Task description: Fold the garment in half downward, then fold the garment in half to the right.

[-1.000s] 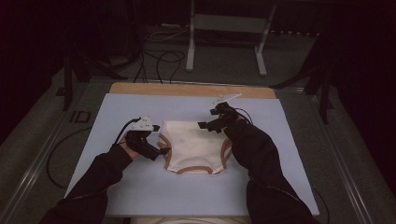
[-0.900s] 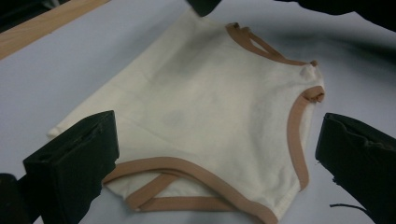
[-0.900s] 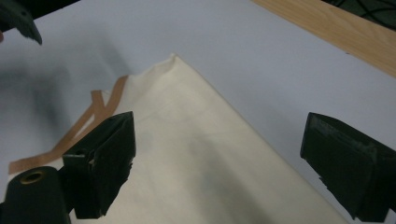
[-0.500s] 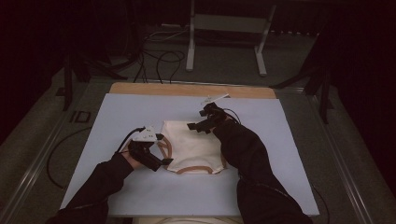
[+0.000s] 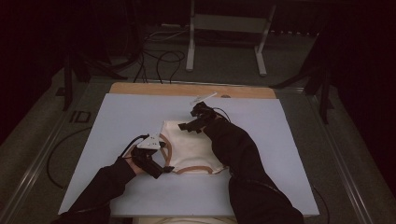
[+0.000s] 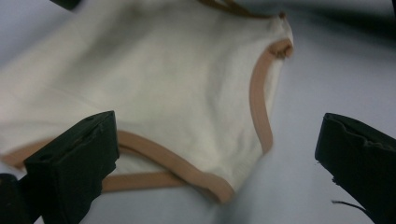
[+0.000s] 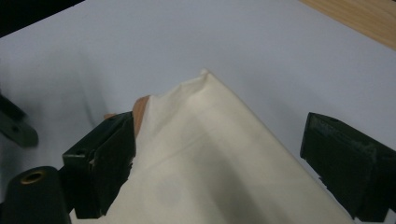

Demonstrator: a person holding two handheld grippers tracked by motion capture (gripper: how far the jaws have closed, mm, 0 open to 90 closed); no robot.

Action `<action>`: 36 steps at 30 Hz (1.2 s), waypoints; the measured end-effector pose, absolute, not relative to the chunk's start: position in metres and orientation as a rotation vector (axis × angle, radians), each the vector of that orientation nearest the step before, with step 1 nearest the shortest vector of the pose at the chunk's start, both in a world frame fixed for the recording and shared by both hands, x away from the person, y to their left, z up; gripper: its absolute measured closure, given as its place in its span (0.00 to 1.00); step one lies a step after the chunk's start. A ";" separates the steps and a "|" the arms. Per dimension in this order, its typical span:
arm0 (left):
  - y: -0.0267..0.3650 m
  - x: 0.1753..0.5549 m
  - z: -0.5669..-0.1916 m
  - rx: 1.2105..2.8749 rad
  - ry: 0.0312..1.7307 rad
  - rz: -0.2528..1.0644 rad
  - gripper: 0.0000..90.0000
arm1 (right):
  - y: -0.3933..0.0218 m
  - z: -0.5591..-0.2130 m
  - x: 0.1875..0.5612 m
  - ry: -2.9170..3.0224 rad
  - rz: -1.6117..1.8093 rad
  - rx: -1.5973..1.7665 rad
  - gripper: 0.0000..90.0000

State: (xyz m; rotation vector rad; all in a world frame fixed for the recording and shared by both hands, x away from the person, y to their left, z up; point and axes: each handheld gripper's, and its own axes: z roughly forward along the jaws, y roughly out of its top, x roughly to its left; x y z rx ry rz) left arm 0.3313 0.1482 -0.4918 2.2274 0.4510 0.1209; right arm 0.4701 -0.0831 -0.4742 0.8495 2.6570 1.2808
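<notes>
A cream garment [image 5: 190,148] with tan trim lies flat mid-surface. The left gripper [image 5: 156,163], jaws wide apart, sits at its 8 o'clock corner, the trimmed edge between them. The right gripper [image 5: 189,125], jaws also apart, straddles the 12 o'clock corner. The pale blue surface [image 5: 116,116] stands in a dark room; cables [image 5: 159,58] cross the floor beyond.

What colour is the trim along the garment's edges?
Tan-brown trim on a cream garment; it shows best in the left gripper view.
</notes>
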 end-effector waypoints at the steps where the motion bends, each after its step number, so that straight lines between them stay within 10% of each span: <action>1: 0.148 0.330 -0.494 2.229 0.442 0.157 0.05 | -0.081 -0.475 0.470 2.661 1.278 0.842 0.12; 36: 0.126 0.327 -0.519 2.382 0.250 0.237 0.56 | -0.037 -0.489 0.472 2.751 1.249 0.773 0.12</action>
